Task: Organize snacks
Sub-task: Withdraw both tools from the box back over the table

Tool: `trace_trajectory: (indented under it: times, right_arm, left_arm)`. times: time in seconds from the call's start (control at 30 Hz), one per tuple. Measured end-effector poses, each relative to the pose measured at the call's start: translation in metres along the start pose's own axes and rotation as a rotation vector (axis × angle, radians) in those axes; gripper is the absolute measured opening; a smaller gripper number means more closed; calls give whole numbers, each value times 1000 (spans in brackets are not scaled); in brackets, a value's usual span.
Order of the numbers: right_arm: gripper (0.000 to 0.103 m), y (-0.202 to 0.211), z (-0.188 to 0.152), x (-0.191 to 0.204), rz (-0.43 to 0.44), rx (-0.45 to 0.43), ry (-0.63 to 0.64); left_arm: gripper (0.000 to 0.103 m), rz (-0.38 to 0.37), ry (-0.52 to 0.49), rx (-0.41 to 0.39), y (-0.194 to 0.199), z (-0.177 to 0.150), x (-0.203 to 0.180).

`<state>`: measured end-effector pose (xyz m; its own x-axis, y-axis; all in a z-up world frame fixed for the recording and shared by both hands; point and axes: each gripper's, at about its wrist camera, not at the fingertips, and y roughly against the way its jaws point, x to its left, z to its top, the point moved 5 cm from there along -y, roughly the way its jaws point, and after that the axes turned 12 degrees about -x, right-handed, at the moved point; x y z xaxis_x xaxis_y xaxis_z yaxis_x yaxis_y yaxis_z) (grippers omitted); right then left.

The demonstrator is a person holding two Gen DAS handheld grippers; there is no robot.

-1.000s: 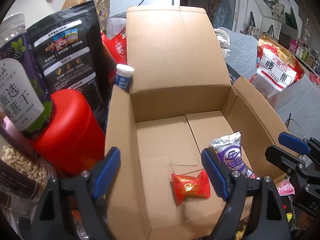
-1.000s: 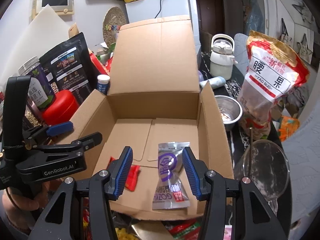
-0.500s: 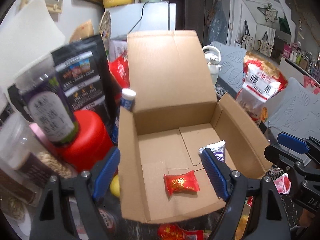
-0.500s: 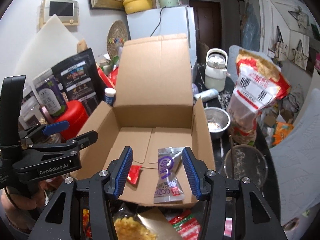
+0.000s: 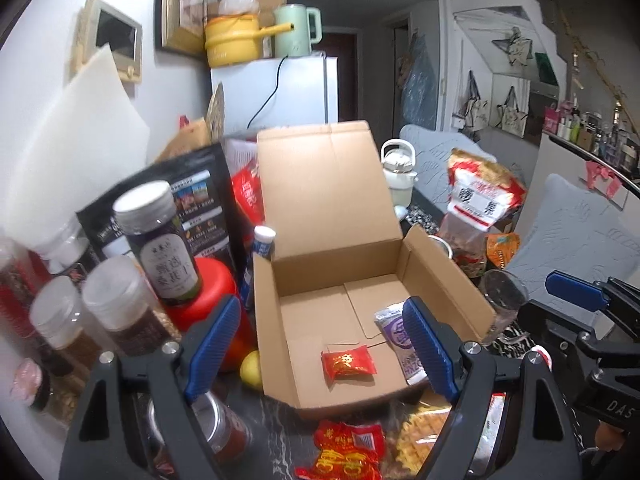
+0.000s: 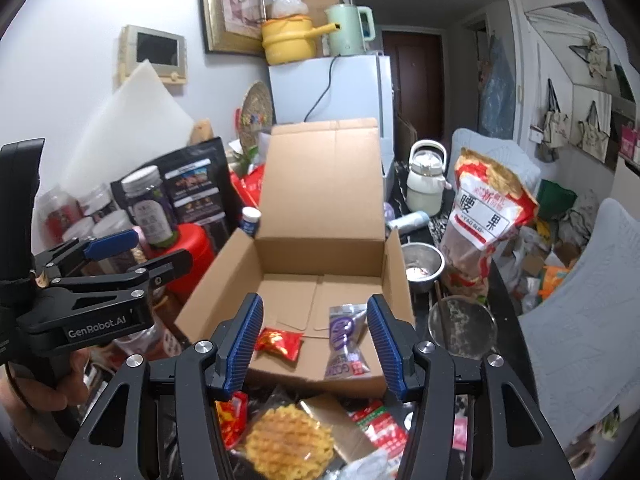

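Both of my grippers have pulled up and back from the cardboard box (image 5: 332, 216) since a second ago, so the box now sits smaller at centre frame and the loose snacks in front of it have come into view along the bottom edge. My left gripper (image 5: 320, 350) hangs with its blue fingers spread wide and nothing between them. My right gripper (image 6: 316, 342) is opening its jaws at this moment, and nothing is gripped; the purple and silver snack packet (image 6: 346, 340) I see between its fingers lies on the box floor, at lower centre of the right wrist view. In the left wrist view that same packet (image 5: 396, 330) rests at the right of the box floor, partly behind my right-hand finger, with the red candy packet (image 5: 348, 362) just beside it to the left, apart from it. Below the box, at the bottom of the right wrist view, lie a waffle snack (image 6: 288, 438) and some red wrappers (image 6: 230, 416). A red canister (image 5: 204, 292) and a dark-labelled jar (image 5: 160, 240) crowd the left of the frame, close to the box's left wall. At right stands a big cashew bag (image 6: 486, 216), with a steel bowl (image 6: 422, 266) between it and the box. A hand (image 6: 40, 380) holding the left gripper shows at lower left of the right wrist view.
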<state>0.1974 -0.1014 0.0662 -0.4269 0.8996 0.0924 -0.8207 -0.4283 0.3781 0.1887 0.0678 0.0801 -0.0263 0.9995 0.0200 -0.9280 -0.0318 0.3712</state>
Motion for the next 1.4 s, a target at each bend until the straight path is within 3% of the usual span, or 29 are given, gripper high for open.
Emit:
trace_trajectory:
  times: [0.07, 0.23, 0.47, 0.53, 0.67, 1.03, 1.4]
  right_arm:
    - [73, 14, 1, 3, 2, -24, -3]
    - [87, 41, 0, 8, -1, -57, -12]
    - [91, 74, -7, 15, -10, -86, -5]
    - [91, 84, -11, 17, -15, -94, -3]
    - [94, 102, -20, 21, -17, -110, 1]
    - [94, 133, -46, 24, -44, -122, -2]
    - [94, 151, -83, 21, -83, -90, -41]
  left_arm:
    - [84, -10, 2, -14, 12, 1, -1]
    - [84, -26, 5, -37, 39, 0, -3]
    - [85, -49, -28, -63, 73, -8, -13]
    - [95, -55, -38, -69, 81, -11, -16]
    - [97, -73, -55, -80, 96, -20, -21]
    - [97, -180, -65, -37, 110, -48, -33]
    - [97, -206, -52, 42, 106, -86, -38]
